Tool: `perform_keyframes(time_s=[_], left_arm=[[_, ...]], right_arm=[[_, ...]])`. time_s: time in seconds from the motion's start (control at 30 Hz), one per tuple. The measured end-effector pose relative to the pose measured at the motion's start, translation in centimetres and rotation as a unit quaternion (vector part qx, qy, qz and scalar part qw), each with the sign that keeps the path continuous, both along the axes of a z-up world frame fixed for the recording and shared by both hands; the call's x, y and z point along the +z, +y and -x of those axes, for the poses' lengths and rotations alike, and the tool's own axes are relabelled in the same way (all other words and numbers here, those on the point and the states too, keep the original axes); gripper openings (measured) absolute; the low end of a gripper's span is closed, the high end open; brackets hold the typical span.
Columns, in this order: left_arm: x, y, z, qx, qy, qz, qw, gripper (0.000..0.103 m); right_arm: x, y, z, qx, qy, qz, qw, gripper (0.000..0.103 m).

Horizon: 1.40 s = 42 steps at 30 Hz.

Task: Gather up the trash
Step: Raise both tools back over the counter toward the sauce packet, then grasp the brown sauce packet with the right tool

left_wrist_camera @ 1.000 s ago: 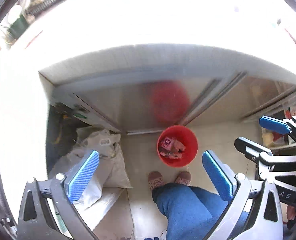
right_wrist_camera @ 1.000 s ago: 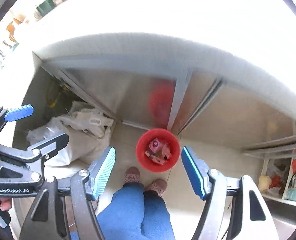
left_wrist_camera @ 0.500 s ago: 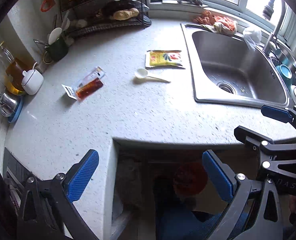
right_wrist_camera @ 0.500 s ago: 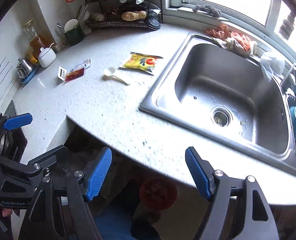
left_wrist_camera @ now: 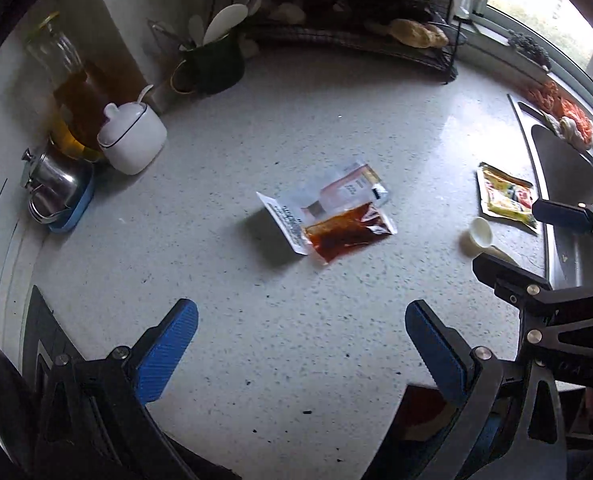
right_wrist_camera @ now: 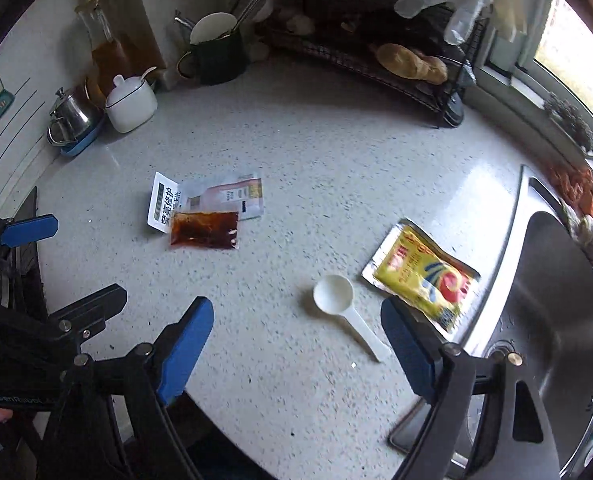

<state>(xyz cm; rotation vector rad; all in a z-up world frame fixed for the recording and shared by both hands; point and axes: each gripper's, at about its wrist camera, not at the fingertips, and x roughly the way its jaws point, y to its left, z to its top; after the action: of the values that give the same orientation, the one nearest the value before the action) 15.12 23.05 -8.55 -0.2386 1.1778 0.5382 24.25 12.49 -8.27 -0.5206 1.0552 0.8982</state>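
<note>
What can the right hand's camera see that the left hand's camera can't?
Only the right wrist view shows the whole white scoop with its handle and the sink's drain. Only the left wrist view shows the white paddle in the dark mug. Both show the red sauce packet, the yellow packet and two open grippers.

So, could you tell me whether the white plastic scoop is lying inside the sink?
No, the white plastic scoop lies on the speckled countertop, left of the sink.
</note>
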Motion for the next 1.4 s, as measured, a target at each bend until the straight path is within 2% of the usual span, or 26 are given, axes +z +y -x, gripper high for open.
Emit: perform_keyframes(time_s=[0.3, 0.43, 0.5, 0.6, 0.67, 0.73, 0.77, 0.97, 1.2, 1.27, 1.3, 1.33, 1.37, 1.4], left_arm=[[-3.3, 6.5, 2.2, 0.075, 0.033, 0.028, 0.9963, 0.103], [-4.4, 7.8, 2.8, 0.095, 0.043, 0.038, 0.9938, 0.103], [-4.9, 8.1, 2.9, 0.100, 0.047, 0.043, 0.9930, 0.103], [-5.2, 8.4, 2.7, 0.098, 0.050, 0.047, 0.9928, 0.103], [-5.1, 8.3, 2.2, 0.094, 0.047, 0.048, 0.9933, 0.103], [-4.9, 8.2, 1.7, 0.089, 0.045, 0.048, 0.9938, 0.103], [-4.8, 8.2, 1.5, 0.087, 0.043, 0.048, 0.9941, 0.103], [-4.3, 7.7, -0.2, 0.071, 0.038, 0.048, 0.9956, 0.103], [-3.4, 7.6, -2.4, 0.055, 0.031, 0.044, 0.9970, 0.103], [-3.1, 7.3, -2.6, 0.053, 0.028, 0.044, 0.9973, 0.103], [-2.9, 7.3, -2.8, 0.053, 0.025, 0.045, 0.9972, 0.103], [-2.8, 7.1, -2.9, 0.053, 0.023, 0.047, 0.9972, 0.103], [-2.7, 7.1, -2.8, 0.054, 0.023, 0.047, 0.9972, 0.103], [-2.6, 7.1, -2.6, 0.055, 0.023, 0.045, 0.9972, 0.103]], right_arm=[[-3.7, 8.3, 0.9, 0.114, 0.022, 0.034, 0.993, 0.088], [-5.2, 10.4, 1.5, 0.140, 0.047, 0.044, 0.988, 0.088], [-5.7, 11.2, 1.6, 0.143, 0.054, 0.050, 0.987, 0.084], [-5.5, 11.5, 1.7, 0.146, 0.044, 0.044, 0.987, 0.073], [-5.3, 11.3, 1.7, 0.143, 0.034, 0.041, 0.988, 0.053], [-5.1, 11.1, 1.3, 0.137, 0.041, 0.041, 0.989, 0.044], [-5.1, 11.1, 0.9, 0.132, 0.045, 0.040, 0.989, 0.035], [-5.0, 10.0, -0.3, 0.113, 0.062, 0.037, 0.991, 0.000], [-3.2, 9.0, -0.4, 0.119, 0.065, 0.009, 0.991, 0.000], [-3.0, 9.7, -0.1, 0.132, 0.060, 0.023, 0.989, 0.001], [-3.0, 10.0, 0.0, 0.139, 0.062, 0.026, 0.988, 0.003], [-3.0, 10.5, 0.4, 0.144, 0.058, 0.030, 0.987, 0.013], [-2.8, 10.8, 0.6, 0.151, 0.054, 0.028, 0.987, 0.026], [-2.6, 11.1, 0.8, 0.158, 0.044, 0.031, 0.986, 0.031]])
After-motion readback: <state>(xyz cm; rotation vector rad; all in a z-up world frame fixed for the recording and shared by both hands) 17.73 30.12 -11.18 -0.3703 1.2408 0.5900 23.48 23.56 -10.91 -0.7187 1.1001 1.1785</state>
